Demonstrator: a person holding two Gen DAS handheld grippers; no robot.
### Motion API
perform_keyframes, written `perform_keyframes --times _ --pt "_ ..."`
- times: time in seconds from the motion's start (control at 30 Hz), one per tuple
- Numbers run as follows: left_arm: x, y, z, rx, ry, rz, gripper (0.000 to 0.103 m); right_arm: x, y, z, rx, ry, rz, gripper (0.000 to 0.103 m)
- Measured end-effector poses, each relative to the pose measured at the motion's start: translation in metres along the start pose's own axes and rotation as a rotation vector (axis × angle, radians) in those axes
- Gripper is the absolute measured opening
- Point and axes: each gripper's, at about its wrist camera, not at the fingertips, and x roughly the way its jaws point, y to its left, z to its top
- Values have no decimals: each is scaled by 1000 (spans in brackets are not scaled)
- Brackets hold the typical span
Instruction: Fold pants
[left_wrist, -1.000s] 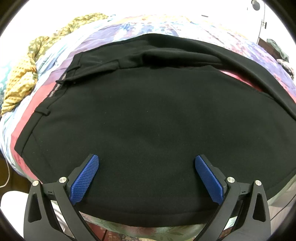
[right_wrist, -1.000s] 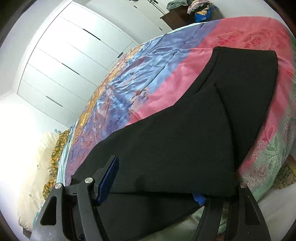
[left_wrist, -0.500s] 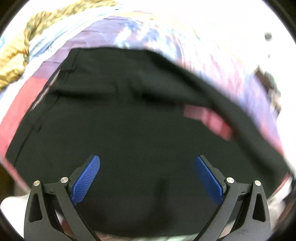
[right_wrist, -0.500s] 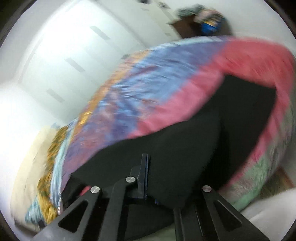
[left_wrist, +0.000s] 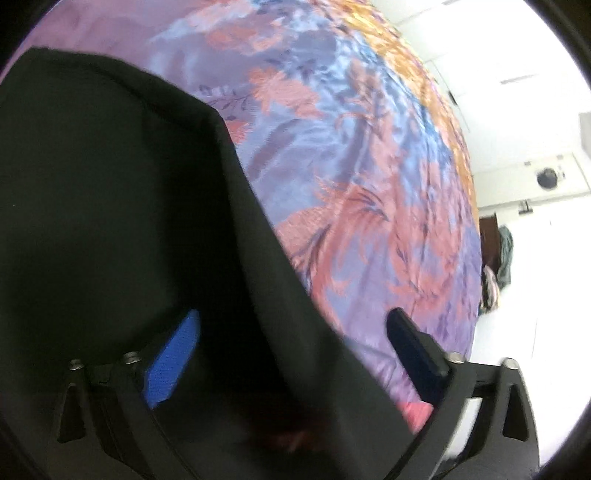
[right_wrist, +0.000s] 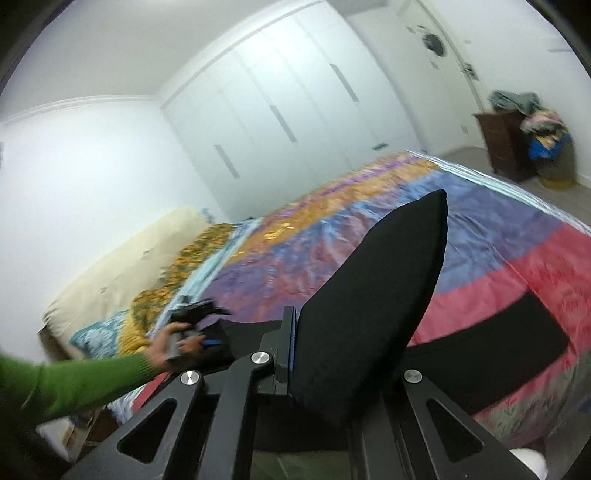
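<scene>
While the right gripper (right_wrist: 317, 354) is clamped on a fold of the black pants (right_wrist: 376, 306), that fold stands lifted above the bed (right_wrist: 480, 221), rising to a rounded tip against the purple band of the quilt. More of the pants lies flat on the pink band at the near right, stretching toward the bed's right edge.

At the near left, a hand (right_wrist: 173, 343) in a green sleeve (right_wrist: 74, 380) grips the left gripper (right_wrist: 199, 314), which sits over the pants' left end, close to the yellow-patterned pillows (right_wrist: 192, 258).

From the left wrist view, the left gripper (left_wrist: 291, 347) has its 2 jaws apart; they have just been closing in, with a ridge of black cloth running between them. I cannot tell whether the blue pads (left_wrist: 173, 362) touch the cloth. The pants (left_wrist: 110, 221) fill the left of this view, the floral quilt (left_wrist: 369, 166) the right.

A white wardrobe (right_wrist: 288, 110) lines the far wall, and a dark cabinet (right_wrist: 506, 144) piled with clothes stands at the far right.
</scene>
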Motion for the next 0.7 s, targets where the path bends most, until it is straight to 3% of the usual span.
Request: perform_keyframes --times 0.03,0.07,0.13,0.23,0.3,0.4,0.43,0.53,0.63,0.7 --pt "0 3 0 -17 1 -24 17 -4 -2 -1 0 12 16 5" --pt "-1 7 0 -40 17 -49 5 -7 -6 -1 6 26 17 5" --pt "-25 8 -2 -37 -20 -98 5 -4 -23 -4 22 69 -59 5" --pt "-89 -10 -9 81 -127 -131 6 19 -56 0 63 114 -150 5" --pt "-167 -23 -32 199 -290 -129 7 34 -66 13 64 106 -158 5" --pt "-246 -3 -86 261 -464 -106 17 53 -60 41 19 65 -122 5" --pt "-255 7 -99 250 -483 -93 20 58 -61 48 10 68 -109 5" --pt "-235 64 -161 162 -433 -11 25 74 -84 46 21 169 -157 5" --pt "-163 105 -201 134 -237 105 21 94 -141 13 121 336 -315 5" --pt "-134 118 -215 112 -173 138 18 105 -171 -11 152 451 -421 5"
